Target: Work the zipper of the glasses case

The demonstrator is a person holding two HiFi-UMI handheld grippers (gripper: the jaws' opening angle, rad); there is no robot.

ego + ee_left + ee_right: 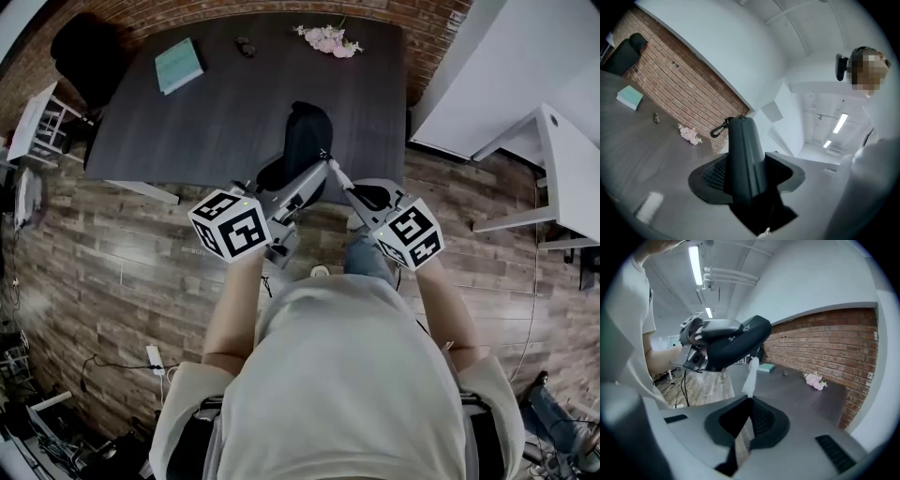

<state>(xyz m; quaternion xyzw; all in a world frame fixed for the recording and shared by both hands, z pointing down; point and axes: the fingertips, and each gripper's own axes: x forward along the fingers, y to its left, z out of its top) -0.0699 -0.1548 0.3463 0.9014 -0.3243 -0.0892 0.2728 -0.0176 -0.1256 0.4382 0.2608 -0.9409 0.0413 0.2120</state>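
A black glasses case [306, 139] hangs in the air over the near edge of the dark table [216, 112]. My left gripper [292, 184] is shut on it. In the left gripper view the case [744, 154] stands upright between the jaws, with a small carabiner clip [719, 128] at its top. My right gripper [332, 169] comes in from the right, shut on the white zipper pull tab [751, 373]. That tab runs from the right gripper [750, 401] up to the case [736, 339]. The zipper itself is hidden.
On the table's far side lie a teal book [178, 66], a small dark object [246, 45] and pink flowers [328, 39]. A black chair [84, 52] stands at the far left. White furniture [562, 169] is on the right, over a wooden floor [131, 262].
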